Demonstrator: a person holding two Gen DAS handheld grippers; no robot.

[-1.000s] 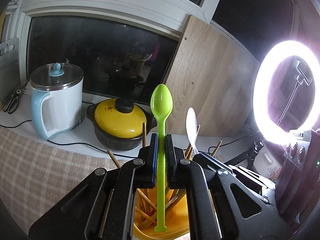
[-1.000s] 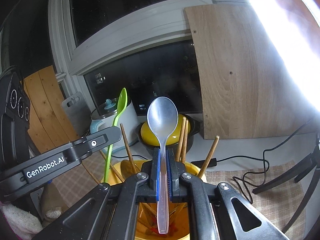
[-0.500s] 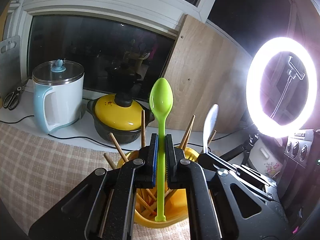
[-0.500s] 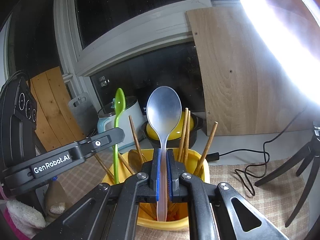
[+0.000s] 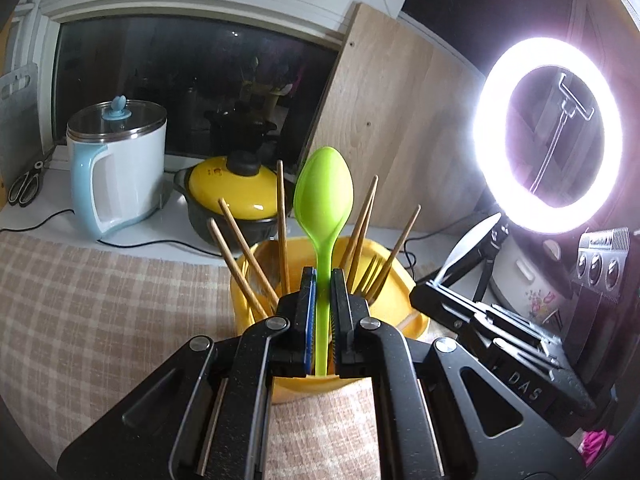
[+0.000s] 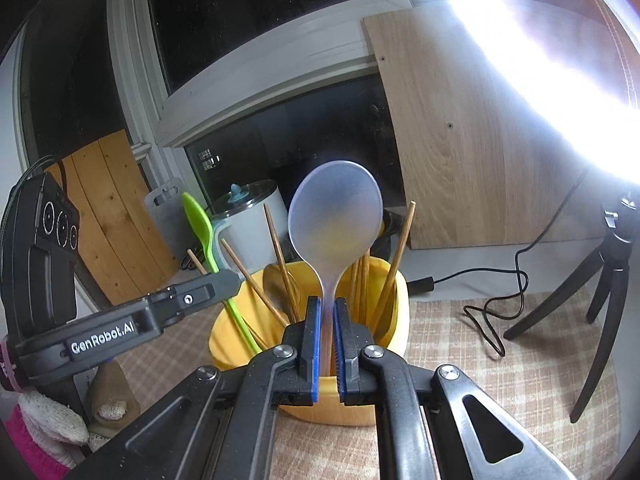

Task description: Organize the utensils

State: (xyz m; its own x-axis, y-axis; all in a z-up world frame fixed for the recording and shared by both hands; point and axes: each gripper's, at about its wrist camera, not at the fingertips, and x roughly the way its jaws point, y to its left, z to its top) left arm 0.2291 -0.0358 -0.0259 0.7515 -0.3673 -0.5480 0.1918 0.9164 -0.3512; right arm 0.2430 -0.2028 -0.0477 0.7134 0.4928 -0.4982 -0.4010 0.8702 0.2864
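My left gripper (image 5: 323,276) is shut on the stem of a green plastic spoon (image 5: 323,200), bowl up. The stem's lower end dips inside a yellow holder (image 5: 400,276) that has several wooden chopsticks (image 5: 280,220) standing in it. My right gripper (image 6: 326,304) holds a translucent white spoon (image 6: 334,224) upright over the same holder (image 6: 396,292). Its jaws are opening, and the stem is still between the pads. In the right wrist view the left gripper (image 6: 224,280) and green spoon (image 6: 198,220) come in from the left.
A white and blue kettle (image 5: 116,168) and a yellow-lidded pot (image 5: 232,196) stand behind the holder on the sill. Scissors (image 5: 24,188) lie far left. A ring light (image 5: 548,136) glares at right, with a tripod (image 6: 600,300) and a loose cable (image 6: 492,312) on the checked cloth.
Both grippers have drawn back and sunk a little, so the yellow holder sits higher and fuller in each view. The lower ends of both spoon stems now sit inside the holder.
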